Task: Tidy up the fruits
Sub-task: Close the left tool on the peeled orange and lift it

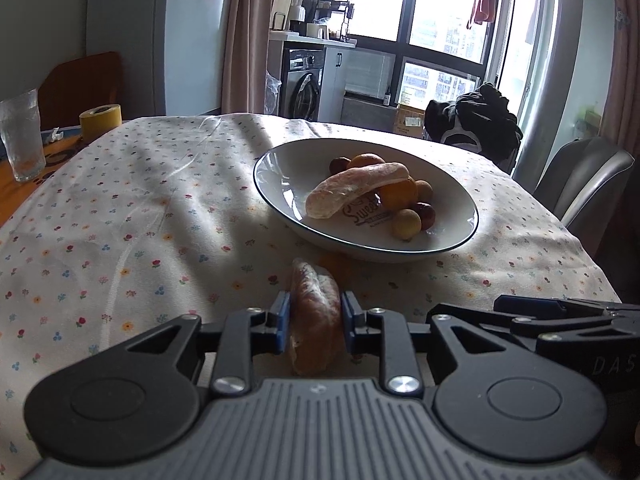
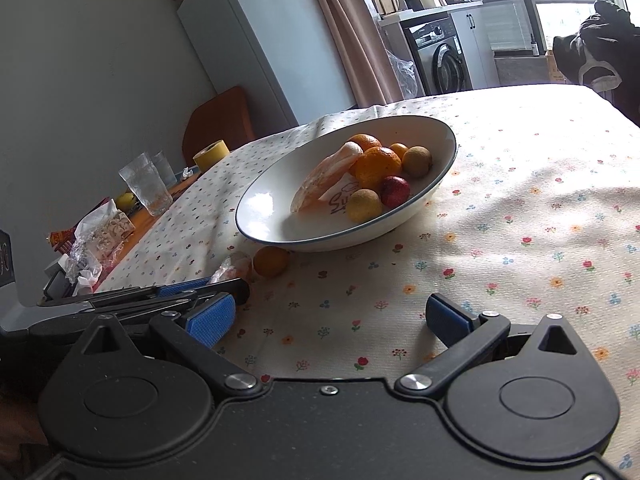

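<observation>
1. Left gripper [image 1: 315,312]: its blue-padded fingers [image 1: 281,322] are clenched on a peeled pomelo wedge [image 1: 316,316], one pad on each flank. The wedge stands on edge between the pads, low over the flowered tablecloth [image 1: 140,240] on the counter, just short of the bowl [image 1: 280,168].
2. Right gripper [image 2: 336,320]: the fingers [image 2: 210,322] are spread wide apart and grasp nothing. It hovers over bare cloth, beside the left gripper, whose arm shows at the left edge of the right wrist view.
3. Bowl: white with a dark rim, resting on the cloth near the middle of the counter. It holds a second peeled wedge [image 1: 356,194] lying across the pile, two oranges [image 2: 378,166], two pale round fruits [image 1: 406,224] and dark red fruits [image 2: 395,191]. Printed lettering on the bowl floor is partly covered.
4. Loose fruit: one small orange [image 2: 271,262] lies on the cloth, touching or almost touching the near side of the bowl's base and just beyond the held wedge.
5. Counter, far left: a roll of yellow tape [image 1: 100,122] and a clear drinking glass [image 1: 22,136] stand beyond the cloth's edge on the bare wooden surface. Crumpled wrappers [image 2: 100,236] lie nearer the corner.
6. Surroundings: a dark garment [image 1: 476,120] is draped over a chair at the far side of the counter.
</observation>
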A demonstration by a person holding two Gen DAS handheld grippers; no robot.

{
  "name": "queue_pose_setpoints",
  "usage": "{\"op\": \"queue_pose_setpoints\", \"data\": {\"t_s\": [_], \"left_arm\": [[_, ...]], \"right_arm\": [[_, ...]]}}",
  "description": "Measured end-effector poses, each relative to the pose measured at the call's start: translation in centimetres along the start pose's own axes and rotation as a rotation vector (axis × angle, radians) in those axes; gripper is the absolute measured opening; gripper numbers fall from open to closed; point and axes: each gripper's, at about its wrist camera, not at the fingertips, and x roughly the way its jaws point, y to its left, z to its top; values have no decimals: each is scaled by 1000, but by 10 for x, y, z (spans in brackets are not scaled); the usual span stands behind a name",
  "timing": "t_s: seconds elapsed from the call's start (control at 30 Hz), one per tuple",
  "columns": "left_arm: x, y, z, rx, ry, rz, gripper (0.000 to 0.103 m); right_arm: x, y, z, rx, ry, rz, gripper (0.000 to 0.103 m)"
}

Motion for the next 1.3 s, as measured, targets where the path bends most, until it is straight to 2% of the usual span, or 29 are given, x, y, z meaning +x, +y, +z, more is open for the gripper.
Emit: {"op": "queue_pose_setpoints", "data": {"t_s": [0.27,0.47,0.73,0.97,1.2,1.3], "left_arm": [[-10,15,3,-37,-26,0,22],[-2,28,1,-71,8,15,22],[0,35,4,-131,-14,-72,22],[6,36,5,-146,3,-81,22],[-2,45,7,-179,-14,-75,21],[-6,50,8,-188,-20,-63,21]], "right_arm": [[4,7,2,-10,11,-2,103],[10,19,3,-38,20,0,103],[14,21,4,-47,37,-25,103],[19,23,7,-56,44,-30,103],[25,31,12,-65,31,-16,103],[29,37,13,-82,36,-9,96]]}}
